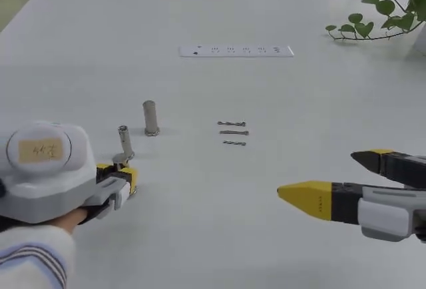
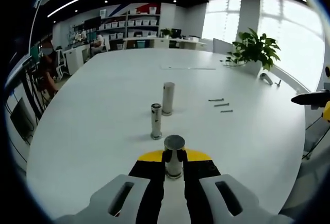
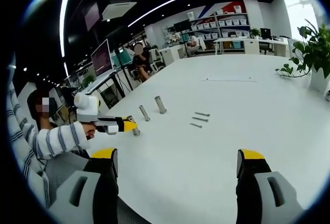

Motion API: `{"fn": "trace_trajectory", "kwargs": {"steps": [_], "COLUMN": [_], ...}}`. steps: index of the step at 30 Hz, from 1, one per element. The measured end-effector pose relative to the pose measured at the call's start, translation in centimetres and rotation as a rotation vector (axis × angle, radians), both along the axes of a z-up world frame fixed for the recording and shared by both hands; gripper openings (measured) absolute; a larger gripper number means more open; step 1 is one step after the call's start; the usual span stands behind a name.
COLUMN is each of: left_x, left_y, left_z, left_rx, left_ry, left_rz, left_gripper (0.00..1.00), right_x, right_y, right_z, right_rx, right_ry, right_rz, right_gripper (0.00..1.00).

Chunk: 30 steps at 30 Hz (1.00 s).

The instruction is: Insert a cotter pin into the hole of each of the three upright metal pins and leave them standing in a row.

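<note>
Three metal pins stand in a line at the left of the white table. The far pin and the middle pin stand free. My left gripper is shut on the near pin, which stays upright on the table. Three cotter pins lie side by side to the right of the pins. My right gripper hovers open and holds nothing, low at the right, well short of the cotter pins.
A white power strip lies across the far middle of the table. A potted plant's leaves trail in at the far right corner. Bare table spreads between the two grippers.
</note>
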State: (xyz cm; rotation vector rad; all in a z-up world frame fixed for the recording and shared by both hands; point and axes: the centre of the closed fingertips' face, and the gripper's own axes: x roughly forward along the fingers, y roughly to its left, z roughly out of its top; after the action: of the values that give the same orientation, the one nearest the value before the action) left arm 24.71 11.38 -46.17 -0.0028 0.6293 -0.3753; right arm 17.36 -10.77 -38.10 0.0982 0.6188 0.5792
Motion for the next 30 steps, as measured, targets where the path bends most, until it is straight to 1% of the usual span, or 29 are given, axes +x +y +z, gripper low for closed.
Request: {"fn": "trace_trajectory", "kwargs": {"steps": [6,12,16,28,29,30], "left_x": [-0.22,-0.53,-0.68,-0.58,-0.55,-0.52], "left_y": [0.02,0.00,-0.19,-0.22,-0.22,-0.21], "left_z": [-0.05,-0.07,-0.10,-0.17,-0.19,-0.19], "left_rx": [0.012,0.002,0.015,0.019,0.025,0.040], "left_ry": [-0.008,-0.011,-0.021,-0.026,-0.025,-0.030], "left_rz": [0.006,0.022,0.024,0.050,0.042,0.023], "left_gripper": [0.09,0.09,0.10,0.10,0.10,0.10], "right_x": [-0.18,-0.50,-0.60,-0.80,-0.80,-0.80], "right_y": [0.23,0.20,0.09,-0.02,-0.03,-0.04], "right_z": [-0.10,-0.04,0.03,0.09,0.11,0.14], "right_rx": [0.004,0.002,0.002,0.007,0.006,0.006], "right_ry": [0.000,-0.002,-0.006,-0.009,-0.010,-0.011], "right_rz": [0.000,0.004,0.000,-0.009,-0.009,-0.008], "right_gripper": [0.95,0.95,0.95,0.94,0.94,0.94]}}
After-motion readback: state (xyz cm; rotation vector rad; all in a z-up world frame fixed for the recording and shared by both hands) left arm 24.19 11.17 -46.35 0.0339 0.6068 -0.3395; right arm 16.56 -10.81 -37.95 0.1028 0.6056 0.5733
